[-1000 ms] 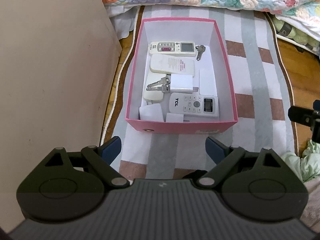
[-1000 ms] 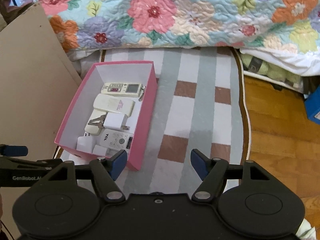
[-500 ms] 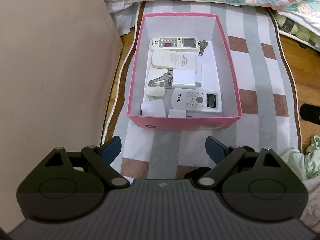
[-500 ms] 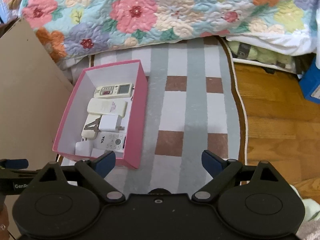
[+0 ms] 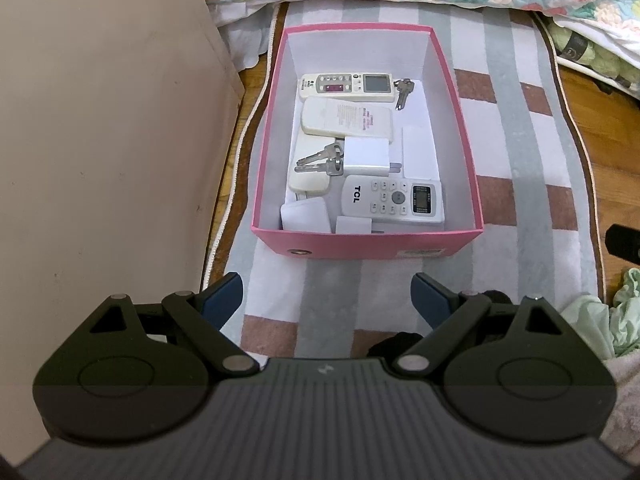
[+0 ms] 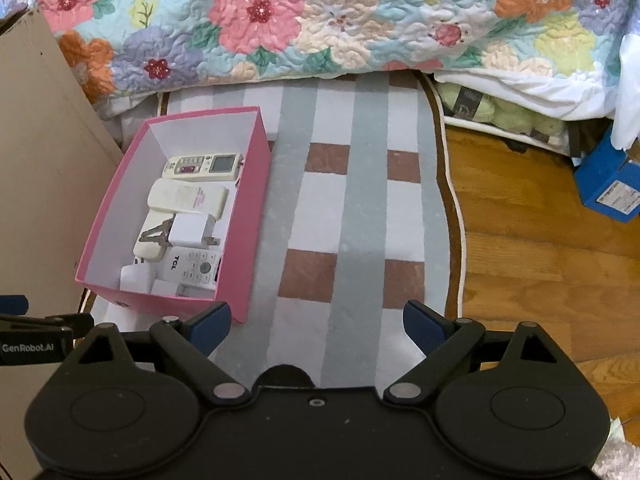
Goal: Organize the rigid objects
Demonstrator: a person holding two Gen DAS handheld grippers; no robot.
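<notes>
A pink box (image 5: pixel 368 244) with a white interior is seen standing on a striped rug (image 5: pixel 516 184) laid over a wooden floor (image 6: pixel 536 248). The box is bordered on its left by a beige panel (image 5: pixel 100 120), and a floral quilt (image 6: pixel 320 20) hangs beyond the far end of the rug.

Contents of the box, noted from far end to near end: a cream remote with a grey screen (image 5: pixel 346 83), with a single key (image 5: pixel 402 92) just beside its right end; a plain cream remote (image 5: pixel 346 119) lying face down; a white plug adapter (image 5: pixel 367 157), with a pair of keys (image 5: pixel 320 162) touching its left side and resting on a cream object beneath; a white TCL remote (image 5: pixel 394 200) near the front wall; two small white blocks (image 5: pixel 306 216) at the front left corner. All items are seen lying flat inside the box.

The left tool (image 5: pixel 327 300) is held over the rug just before the near wall of the box; its jaws are spread wide and nothing is between them. The right tool (image 6: pixel 316 322) is held over the rug to the right of the box; its jaws have just been opening and now stand wide apart, with nothing between them. A blue box (image 6: pixel 608 188) is seen on the floor at far right.
</notes>
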